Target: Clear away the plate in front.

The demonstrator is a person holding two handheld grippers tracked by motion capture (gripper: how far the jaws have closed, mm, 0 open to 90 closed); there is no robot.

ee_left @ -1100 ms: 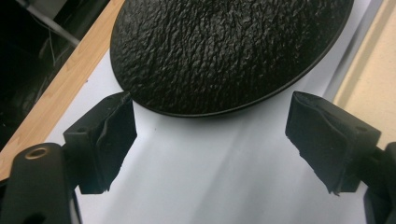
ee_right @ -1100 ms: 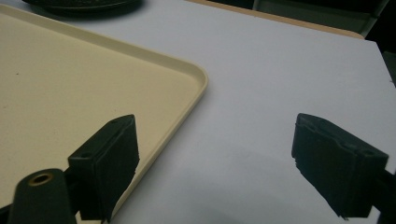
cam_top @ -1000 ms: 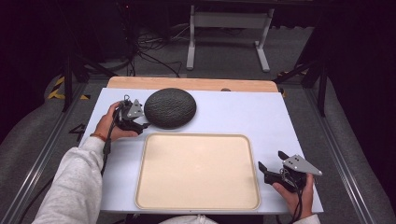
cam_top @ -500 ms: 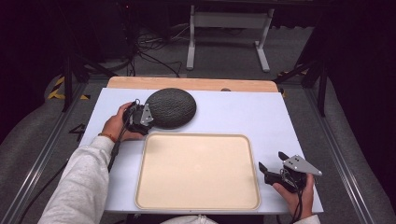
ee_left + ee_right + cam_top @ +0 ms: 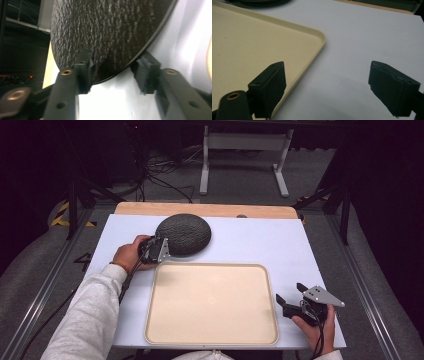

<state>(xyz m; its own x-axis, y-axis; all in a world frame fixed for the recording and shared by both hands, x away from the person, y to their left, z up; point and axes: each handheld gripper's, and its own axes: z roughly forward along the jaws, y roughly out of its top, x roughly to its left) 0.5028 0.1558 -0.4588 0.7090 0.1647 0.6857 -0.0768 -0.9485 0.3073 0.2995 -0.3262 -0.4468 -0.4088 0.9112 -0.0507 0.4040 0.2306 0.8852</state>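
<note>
Two hand-held grippers work at a white table [image 5: 250, 245]. At the far left, the left gripper [image 5: 159, 251] meets the near-left rim of a dark grey, round, domed object with a pebbled, woven-looking surface [image 5: 183, 234], which lies flat on the table just beyond the far-left corner of a shallow cream plastic tray with rounded corners [image 5: 210, 305]. In the left gripper view its jaws have just been closing, and the object's edge [image 5: 107, 37] sits between them: one pad lies against the textured top, the other sits at the thin dark rim, so they pinch the edge. At the near right, the right gripper [image 5: 292, 302] rests in the person's hand just beside the tray's right side. Its jaws are spread wide with nothing between them; in the right gripper view one jaw hangs over the tray's rim [image 5: 312, 32] and the other over bare table [image 5: 367, 30].
</note>
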